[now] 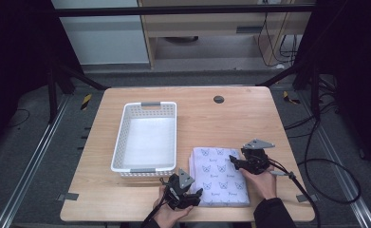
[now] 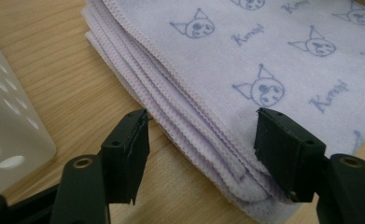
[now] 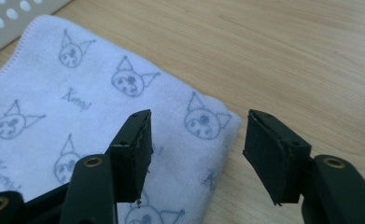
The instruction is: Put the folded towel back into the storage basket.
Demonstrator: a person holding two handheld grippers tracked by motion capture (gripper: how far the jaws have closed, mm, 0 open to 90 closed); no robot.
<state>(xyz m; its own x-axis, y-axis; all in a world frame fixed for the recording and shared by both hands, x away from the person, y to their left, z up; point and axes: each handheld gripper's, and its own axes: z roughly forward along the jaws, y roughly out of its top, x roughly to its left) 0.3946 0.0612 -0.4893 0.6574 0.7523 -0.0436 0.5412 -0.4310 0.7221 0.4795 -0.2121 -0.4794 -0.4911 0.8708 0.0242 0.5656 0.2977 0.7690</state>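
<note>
A folded pale lilac towel [image 1: 218,176] printed with cat faces lies on the wooden table near its front edge. My left gripper [image 1: 189,194] is at the towel's front left corner, open, its jaws straddling the stacked folded edges [image 2: 194,126]. My right gripper [image 1: 239,162] is at the towel's far right corner, open, with the towel corner [image 3: 189,140] between its jaws. Neither holds anything.
A white perforated plastic basket [image 1: 147,137] stands empty just left of the towel, and its wall [image 2: 7,126] lies close to my left gripper. A round cable hole [image 1: 218,99] is in the table's far side. Bare wood stretches right of the towel.
</note>
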